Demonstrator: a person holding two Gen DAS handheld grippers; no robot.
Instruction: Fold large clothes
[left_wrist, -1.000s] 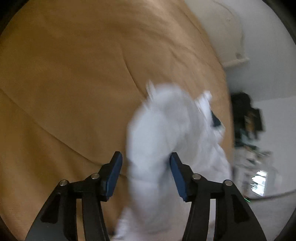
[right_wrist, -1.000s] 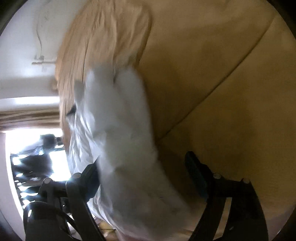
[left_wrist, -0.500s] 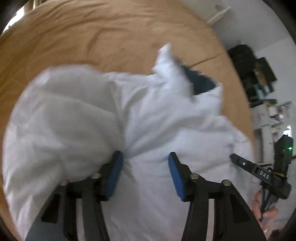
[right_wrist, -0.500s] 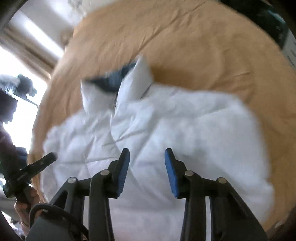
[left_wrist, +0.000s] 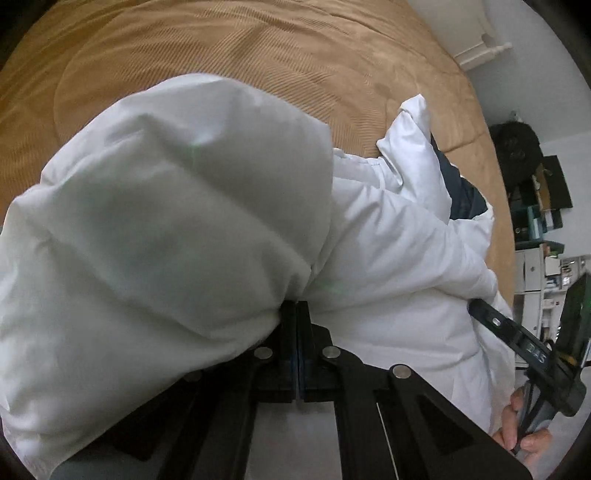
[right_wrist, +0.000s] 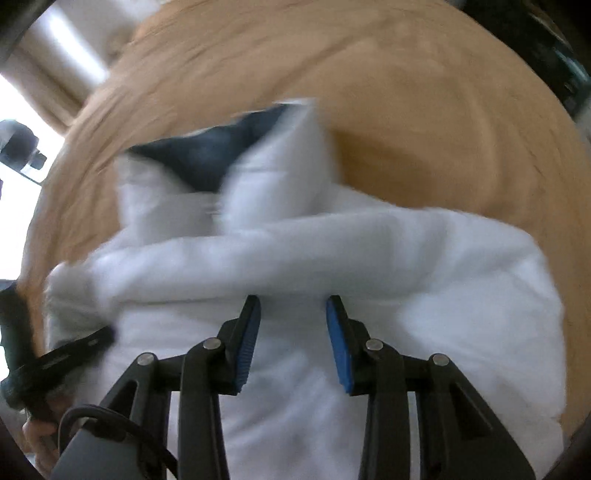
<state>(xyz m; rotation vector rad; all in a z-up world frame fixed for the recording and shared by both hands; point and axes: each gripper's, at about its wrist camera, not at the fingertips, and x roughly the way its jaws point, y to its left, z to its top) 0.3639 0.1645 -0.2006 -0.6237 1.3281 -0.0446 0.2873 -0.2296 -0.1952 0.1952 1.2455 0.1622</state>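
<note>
A large white padded garment (left_wrist: 166, 221) with a dark blue inner lining (left_wrist: 461, 192) lies bunched on a tan bedcover (left_wrist: 258, 55). My left gripper (left_wrist: 296, 306) is shut, and a thick fold of the white fabric bulges around its tips. In the right wrist view the same garment (right_wrist: 406, 258) and its blue lining (right_wrist: 207, 155) appear blurred. My right gripper (right_wrist: 293, 306) hangs over the garment's near part with its blue pads apart and white fabric showing between them. The right gripper's finger (left_wrist: 498, 325) also shows at the garment's right edge.
The tan bedcover (right_wrist: 406, 92) stretches far beyond the garment on all sides. Cluttered shelves (left_wrist: 535, 206) and a white wall stand past the bed's right edge. A hand (left_wrist: 524, 439) grips the right tool's handle. A bright window (right_wrist: 14, 96) is at far left.
The left jaws have closed from wide apart onto a fold of white fabric. The right jaws narrowed early on, and that gripper rolled and swung over the garment, which now fills both views.
</note>
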